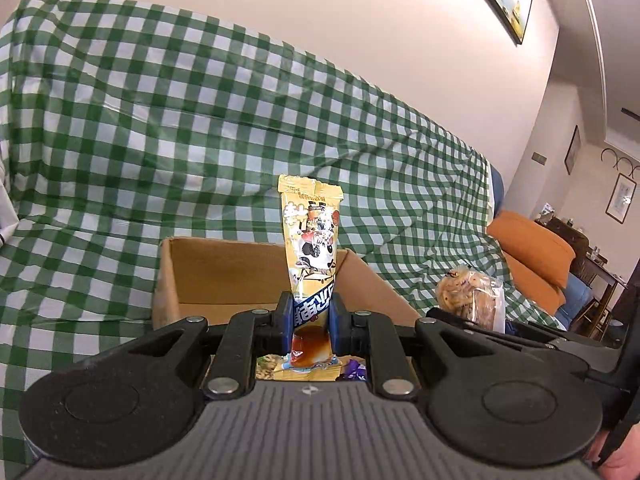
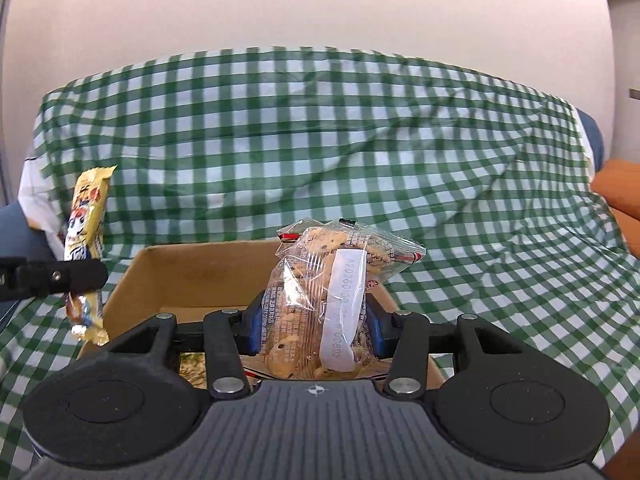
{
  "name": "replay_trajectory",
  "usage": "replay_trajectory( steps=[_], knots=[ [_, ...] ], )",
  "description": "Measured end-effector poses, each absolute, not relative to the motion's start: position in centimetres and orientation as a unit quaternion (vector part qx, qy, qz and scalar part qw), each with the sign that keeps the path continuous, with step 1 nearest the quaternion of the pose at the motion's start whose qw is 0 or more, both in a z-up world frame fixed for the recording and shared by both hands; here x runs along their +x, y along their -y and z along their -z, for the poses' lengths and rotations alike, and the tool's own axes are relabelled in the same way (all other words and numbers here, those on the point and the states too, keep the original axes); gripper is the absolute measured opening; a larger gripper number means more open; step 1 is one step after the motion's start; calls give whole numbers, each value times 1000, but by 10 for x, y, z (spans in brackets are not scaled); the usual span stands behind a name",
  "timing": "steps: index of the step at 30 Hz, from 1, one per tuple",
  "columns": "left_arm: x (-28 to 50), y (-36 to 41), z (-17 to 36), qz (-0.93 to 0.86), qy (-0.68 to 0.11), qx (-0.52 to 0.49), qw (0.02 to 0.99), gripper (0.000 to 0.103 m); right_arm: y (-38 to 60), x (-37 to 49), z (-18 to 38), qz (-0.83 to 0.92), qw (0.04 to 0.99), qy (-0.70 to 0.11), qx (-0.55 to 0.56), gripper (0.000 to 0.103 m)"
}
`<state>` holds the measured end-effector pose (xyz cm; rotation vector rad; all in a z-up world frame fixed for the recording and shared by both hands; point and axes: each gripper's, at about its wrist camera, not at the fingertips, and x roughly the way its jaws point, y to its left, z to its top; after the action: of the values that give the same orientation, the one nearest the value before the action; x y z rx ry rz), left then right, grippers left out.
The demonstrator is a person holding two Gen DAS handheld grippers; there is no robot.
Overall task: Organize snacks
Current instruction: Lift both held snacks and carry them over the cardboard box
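Checked green cloth (image 1: pixel 200 120) over sofa — cardboard box (image 2: pixel 192 276) on it; cream wall (image 2: pixel 320 0) behind

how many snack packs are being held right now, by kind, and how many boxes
yellow panda wrapper snack: 1, in the left gripper
clear cookie bag: 1, in the right gripper
cardboard box: 1
total: 3

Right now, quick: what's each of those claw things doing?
Left gripper: closed on the yellow snack stick, above the box.
Right gripper: closed on the cookie bag.
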<state>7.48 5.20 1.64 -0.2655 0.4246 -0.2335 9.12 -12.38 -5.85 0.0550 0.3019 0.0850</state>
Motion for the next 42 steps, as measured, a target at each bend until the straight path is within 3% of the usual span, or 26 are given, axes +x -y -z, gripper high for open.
replay_trajectory(
  steps=[42],
  knots=[
    [84, -38, -11, 132, -217, -119, 960, 19, 117, 90, 59, -28, 990, -139, 16, 49]
  ],
)
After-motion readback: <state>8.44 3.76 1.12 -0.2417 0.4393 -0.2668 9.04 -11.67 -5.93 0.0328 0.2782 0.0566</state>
